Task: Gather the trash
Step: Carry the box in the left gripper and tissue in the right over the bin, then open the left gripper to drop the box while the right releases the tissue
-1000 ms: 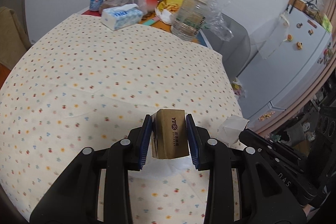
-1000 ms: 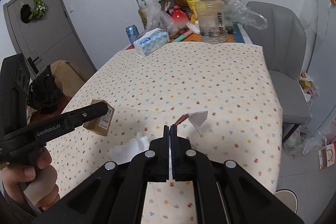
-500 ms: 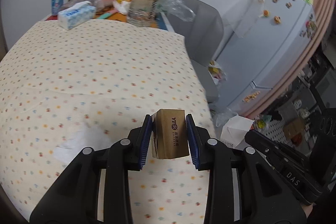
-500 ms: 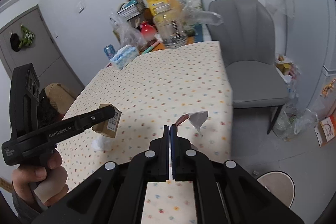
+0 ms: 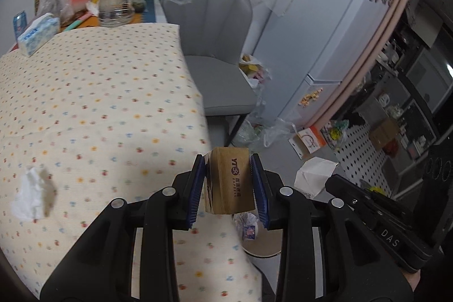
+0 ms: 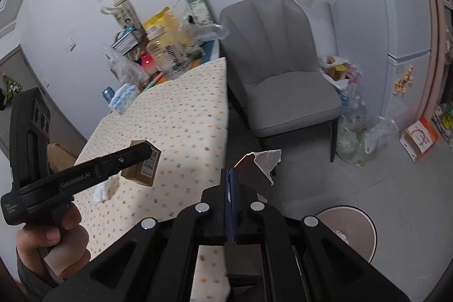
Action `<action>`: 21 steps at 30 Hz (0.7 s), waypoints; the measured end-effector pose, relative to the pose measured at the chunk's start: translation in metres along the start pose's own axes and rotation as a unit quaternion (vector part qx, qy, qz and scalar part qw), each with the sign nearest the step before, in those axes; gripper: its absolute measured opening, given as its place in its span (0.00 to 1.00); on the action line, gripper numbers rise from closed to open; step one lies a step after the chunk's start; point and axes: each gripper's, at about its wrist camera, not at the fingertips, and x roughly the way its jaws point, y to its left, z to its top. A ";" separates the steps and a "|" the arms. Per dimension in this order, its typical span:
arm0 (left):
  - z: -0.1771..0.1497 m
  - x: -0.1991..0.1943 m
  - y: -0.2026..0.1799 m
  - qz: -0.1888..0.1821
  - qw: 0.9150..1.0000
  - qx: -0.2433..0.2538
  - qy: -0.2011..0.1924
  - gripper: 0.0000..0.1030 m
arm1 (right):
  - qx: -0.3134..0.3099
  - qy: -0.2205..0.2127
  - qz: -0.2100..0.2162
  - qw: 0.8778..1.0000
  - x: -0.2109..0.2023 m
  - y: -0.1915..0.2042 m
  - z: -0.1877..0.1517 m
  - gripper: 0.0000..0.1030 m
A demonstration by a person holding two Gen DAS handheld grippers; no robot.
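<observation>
Left wrist view, entry one: my left hand-held gripper (image 5: 228, 190) sat at lower centre, its blue pads clamped on a small brown cardboard box (image 5: 230, 184). A second before, that box hung over the middle of the table (image 5: 99, 92); by this moment it had swung past the table's right edge, with the floor and a round beige bin (image 5: 262, 241) showing below it. I judged the carry nearly done and the drop next.

Entry two, right wrist view: my right hand-held gripper (image 6: 230, 183) was fully closed, pinching a torn scrap of white paper (image 6: 262, 163) at frame centre. It too had moved off the table, toward the bin (image 6: 358, 228) at lower right.

Entry three, containers: bin open-topped, with some crumpled wrappers inside; the rest of its contents I could not make out. A clear plastic bag (image 6: 365, 137) of rubbish slumped on the floor beside the grey chair (image 6: 283, 87), right of centre.

Entry four, outstanding: one crumpled white tissue (image 5: 32, 196) lay on the table at lower left of the left wrist view, not yet collected. A blue tissue box (image 5: 36, 34) and assorted groceries stood at the far end, upper left.
</observation>
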 end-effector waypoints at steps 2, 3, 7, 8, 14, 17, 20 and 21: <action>-0.001 0.009 -0.014 -0.003 1.000 0.010 0.006 0.32 | 0.010 0.002 -0.010 1.000 -0.001 -0.017 -0.004 0.02; -0.001 0.012 -0.020 -0.004 1.000 0.014 0.008 0.32 | 0.014 0.003 -0.014 1.000 -0.001 -0.024 -0.006 0.02; -0.002 0.030 -0.039 -0.012 0.999 0.029 0.024 0.32 | 0.040 0.005 -0.031 0.999 -0.003 -0.061 -0.014 0.02; -0.003 0.034 -0.043 -0.012 0.999 0.032 0.027 0.32 | 0.050 0.008 -0.035 0.998 -0.002 -0.071 -0.016 0.02; -0.009 0.056 -0.063 -0.021 0.998 0.042 0.044 0.32 | 0.086 0.020 -0.055 0.995 0.008 -0.115 -0.029 0.02; -0.012 0.067 -0.073 -0.021 0.997 0.050 0.053 0.32 | 0.106 0.025 -0.053 0.993 0.016 -0.132 -0.034 0.03; -0.014 0.075 -0.081 -0.023 0.996 0.055 0.060 0.32 | 0.133 0.036 -0.056 0.989 0.024 -0.151 -0.041 0.06; -0.016 0.079 -0.084 -0.022 0.996 0.057 0.063 0.32 | 0.137 0.040 -0.053 0.988 0.026 -0.154 -0.043 0.06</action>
